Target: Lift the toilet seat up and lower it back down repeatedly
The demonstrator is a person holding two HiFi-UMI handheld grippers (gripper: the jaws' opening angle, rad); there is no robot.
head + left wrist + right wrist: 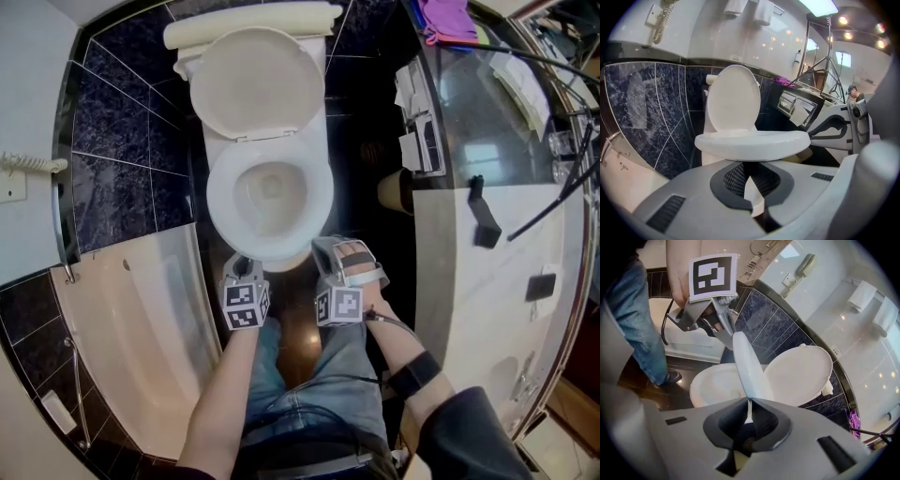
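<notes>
My right gripper (749, 412) has its jaws squeezed on the front edge of the toilet seat (745, 366), low over the bowl (270, 246). My left gripper (751, 187) has its jaws a little apart, holding nothing. I think 1 slow lift comes next.

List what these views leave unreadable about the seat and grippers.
Left gripper view: whether the left gripper touches the toilet seat; its fingers end in shadow under the rim.
Head view: the seat's height; the camera looks steeply down.
Head view: fingers of the right gripper, covered by its body.
</notes>
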